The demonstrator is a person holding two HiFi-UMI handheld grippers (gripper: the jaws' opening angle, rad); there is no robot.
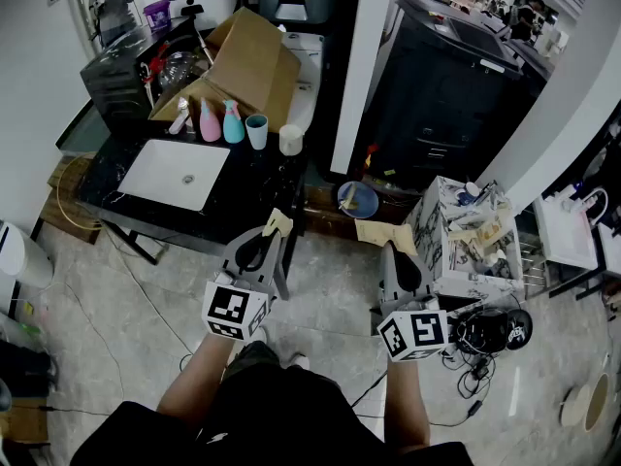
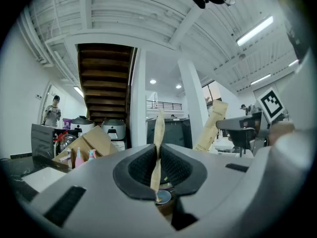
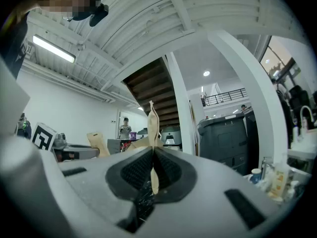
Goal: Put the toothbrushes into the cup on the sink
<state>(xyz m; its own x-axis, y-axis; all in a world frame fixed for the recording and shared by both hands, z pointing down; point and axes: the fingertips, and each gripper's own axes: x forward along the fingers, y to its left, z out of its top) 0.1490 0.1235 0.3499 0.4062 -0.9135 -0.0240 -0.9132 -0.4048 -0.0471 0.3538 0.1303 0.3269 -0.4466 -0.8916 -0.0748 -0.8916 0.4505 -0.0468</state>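
Both grippers are held level over the floor, short of the black counter (image 1: pixel 254 194). My left gripper (image 1: pixel 272 233) is shut on a toothbrush in a brown paper sleeve (image 1: pixel 278 223), which stands edge-on between the pads (image 2: pixel 158 143). My right gripper (image 1: pixel 388 246) is shut on a second paper-sleeved toothbrush (image 1: pixel 374 231), also pinched edge-on (image 3: pixel 152 128). On the counter lies a white sink basin (image 1: pixel 175 173). Behind it stand a teal cup (image 1: pixel 256 131) and a cream cup (image 1: pixel 290 140).
A pink bottle (image 1: pixel 210 122), a teal bottle (image 1: pixel 233 122) and an open cardboard box (image 1: pixel 243 66) stand behind the sink. A white pillar (image 1: pixel 364 66), a black cabinet (image 1: pixel 446 85) and a cluttered white cart (image 1: pixel 456 226) lie to the right. A blue plate (image 1: pixel 358 199) and cables (image 1: pixel 485 343) are on the floor.
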